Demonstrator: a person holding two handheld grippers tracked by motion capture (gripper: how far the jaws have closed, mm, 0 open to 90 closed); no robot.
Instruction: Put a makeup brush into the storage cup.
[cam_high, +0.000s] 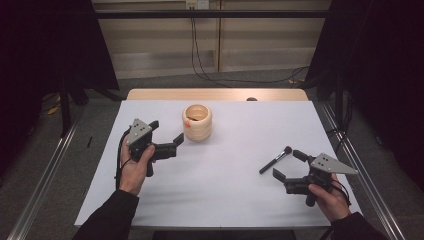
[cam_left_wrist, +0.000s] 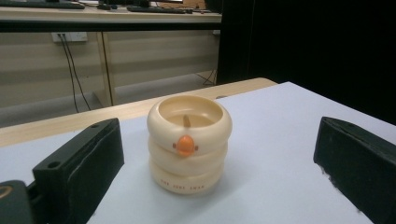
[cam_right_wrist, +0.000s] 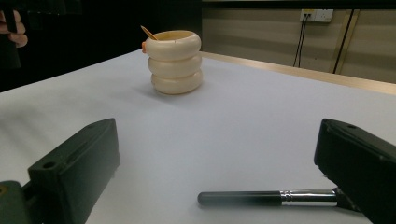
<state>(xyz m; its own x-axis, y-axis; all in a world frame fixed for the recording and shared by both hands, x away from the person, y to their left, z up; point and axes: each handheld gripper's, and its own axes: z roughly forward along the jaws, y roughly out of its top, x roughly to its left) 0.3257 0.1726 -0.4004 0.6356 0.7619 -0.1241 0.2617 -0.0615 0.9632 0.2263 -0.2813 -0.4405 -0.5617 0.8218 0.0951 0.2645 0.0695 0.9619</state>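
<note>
The brush (cam_high: 275, 160) lies flat on the worktop (cam_high: 220, 190), at about 10 o'clock from the right gripper (cam_high: 289, 165) and just ahead of its wide, empty jaws, its long axis crosswise to them, bristles toward 2 o'clock. The left gripper (cam_high: 167, 134), jaws also wide and empty, faces the cup (cam_high: 197, 121) at its 2 o'clock, so the right hand (cam_high: 327, 197) is nearer the brush.

Both forearms wear dark, nearly black long sleeves (cam_high: 107, 215). The left gripper (cam_high: 166, 134) and the right gripper (cam_high: 289, 164) are black, blocky tools, each topped by a grey three-cornered plate (small dark screw dots show on it). Their fingers (cam_left_wrist: 81, 161) are thick, matte black blocks.
</note>
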